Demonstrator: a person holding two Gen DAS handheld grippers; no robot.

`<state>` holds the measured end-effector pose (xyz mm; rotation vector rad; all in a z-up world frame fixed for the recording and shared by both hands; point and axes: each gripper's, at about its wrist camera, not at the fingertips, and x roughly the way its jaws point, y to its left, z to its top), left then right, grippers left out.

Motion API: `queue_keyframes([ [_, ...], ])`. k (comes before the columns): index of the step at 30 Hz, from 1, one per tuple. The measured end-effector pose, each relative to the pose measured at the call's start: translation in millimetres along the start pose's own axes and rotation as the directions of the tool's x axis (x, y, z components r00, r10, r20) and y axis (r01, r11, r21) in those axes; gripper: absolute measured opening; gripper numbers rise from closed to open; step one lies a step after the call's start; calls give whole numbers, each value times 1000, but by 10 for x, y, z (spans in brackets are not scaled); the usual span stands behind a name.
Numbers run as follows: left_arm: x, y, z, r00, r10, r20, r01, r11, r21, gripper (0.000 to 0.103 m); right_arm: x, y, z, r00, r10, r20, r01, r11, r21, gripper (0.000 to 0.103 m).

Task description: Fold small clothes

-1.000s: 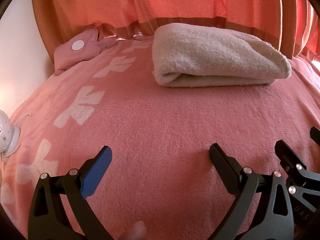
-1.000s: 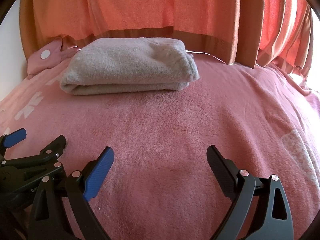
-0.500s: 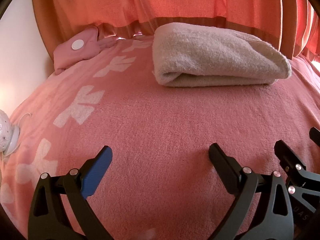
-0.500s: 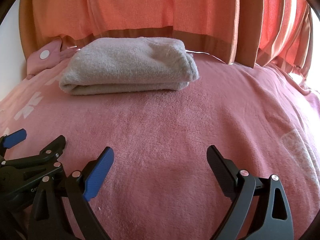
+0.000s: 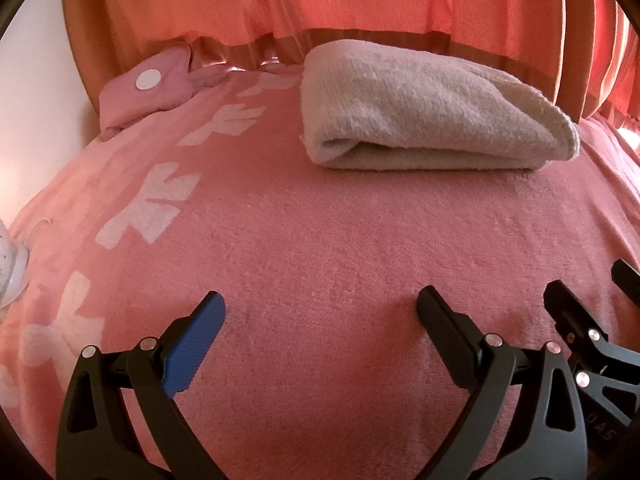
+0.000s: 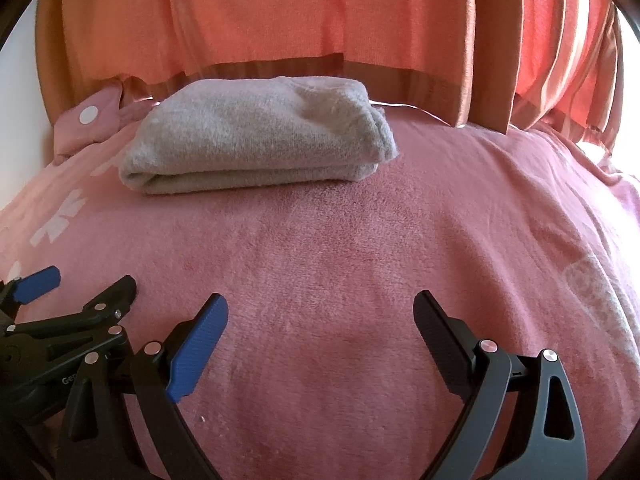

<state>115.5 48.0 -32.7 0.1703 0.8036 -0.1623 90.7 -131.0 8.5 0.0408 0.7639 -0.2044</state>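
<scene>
Over pink blanket (image 5: 320, 240), jaws wide, empty

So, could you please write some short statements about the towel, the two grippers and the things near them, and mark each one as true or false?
1. The beige towel lies folded on the pink blanket. True.
2. The left gripper is shut on the towel. False: its jaws stand wide apart over bare blanket, holding nothing.
3. The right gripper is open and empty. True.
4. The towel touches the right gripper's fingertips. False: a stretch of blanket lies between them.
5. A small pink cloth item with a white round spot lies to the left of the towel. True.
6. The curtain behind the towel is blue. False: it is orange.
</scene>
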Motion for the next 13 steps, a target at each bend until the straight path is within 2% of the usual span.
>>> queue_keyframes([
  [13, -20, -46, -13, 1000, 28, 2, -28, 1000, 1, 94, 5, 21, -5, 1000, -15, -6, 16, 1000, 5, 92],
])
